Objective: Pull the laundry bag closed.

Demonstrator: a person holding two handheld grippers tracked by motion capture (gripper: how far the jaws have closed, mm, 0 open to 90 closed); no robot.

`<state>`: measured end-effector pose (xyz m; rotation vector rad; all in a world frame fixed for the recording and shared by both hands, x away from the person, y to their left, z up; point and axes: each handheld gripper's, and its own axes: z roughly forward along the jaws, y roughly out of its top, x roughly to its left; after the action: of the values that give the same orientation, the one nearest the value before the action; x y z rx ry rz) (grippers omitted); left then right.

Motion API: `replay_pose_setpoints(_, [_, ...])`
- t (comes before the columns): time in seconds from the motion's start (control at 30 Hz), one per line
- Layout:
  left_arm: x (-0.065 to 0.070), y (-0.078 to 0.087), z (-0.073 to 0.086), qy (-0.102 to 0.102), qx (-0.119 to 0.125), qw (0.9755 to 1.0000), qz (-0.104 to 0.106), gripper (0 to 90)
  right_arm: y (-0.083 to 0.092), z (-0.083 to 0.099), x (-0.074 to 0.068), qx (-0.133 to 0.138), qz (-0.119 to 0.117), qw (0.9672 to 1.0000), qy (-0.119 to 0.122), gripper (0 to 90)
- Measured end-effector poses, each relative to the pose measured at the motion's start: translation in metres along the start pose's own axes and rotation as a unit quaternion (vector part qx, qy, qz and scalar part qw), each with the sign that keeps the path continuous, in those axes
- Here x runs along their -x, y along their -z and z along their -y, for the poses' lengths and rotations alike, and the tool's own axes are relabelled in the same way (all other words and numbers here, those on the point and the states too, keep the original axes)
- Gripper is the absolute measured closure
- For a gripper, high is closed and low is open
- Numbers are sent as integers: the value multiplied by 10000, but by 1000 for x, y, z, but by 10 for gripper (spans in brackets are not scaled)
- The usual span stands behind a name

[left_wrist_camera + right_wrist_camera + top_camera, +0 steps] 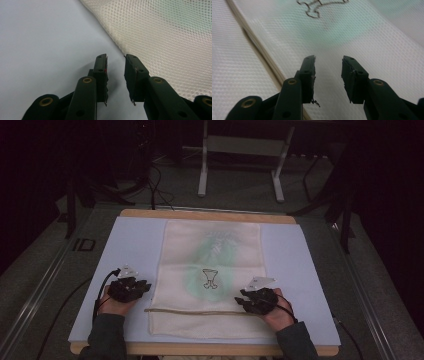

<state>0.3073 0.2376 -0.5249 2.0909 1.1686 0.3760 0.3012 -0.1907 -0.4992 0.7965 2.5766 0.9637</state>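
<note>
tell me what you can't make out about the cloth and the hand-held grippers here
- High view: the small dark drawing on the cloth is too small to read.
- Right gripper view: that drawing is cut off by the top edge.
- High view: the jaws of the left hand-held gripper and right hand-held gripper are too small and dark to tell their gap.
- Left gripper view: most of the cloth runs past the frame.

Dim overall, with surroundings nearly black around the lit desk point(135, 250). Soft, low-resolution rendering in the high view. Far weave of the cloth point(367, 32) blurred in the right gripper view.
</note>
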Motion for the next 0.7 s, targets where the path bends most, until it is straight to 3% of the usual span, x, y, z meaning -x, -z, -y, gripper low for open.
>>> replay_pose_setpoints(0.2, [0,1,0,7,16,10000,74,717,-5,-16,-10,43,-150,9997,166,652])
replay_pose_setpoints(0.3, [0,2,-1,11,104,9998,146,724,-10,-28,-18,165,-373,9988,261,663])
replay_pose_setpoints(0.7, [1,2,-2,-119,37,9994,326,805,-29,-49,-37,209,-515,9963,651,647])
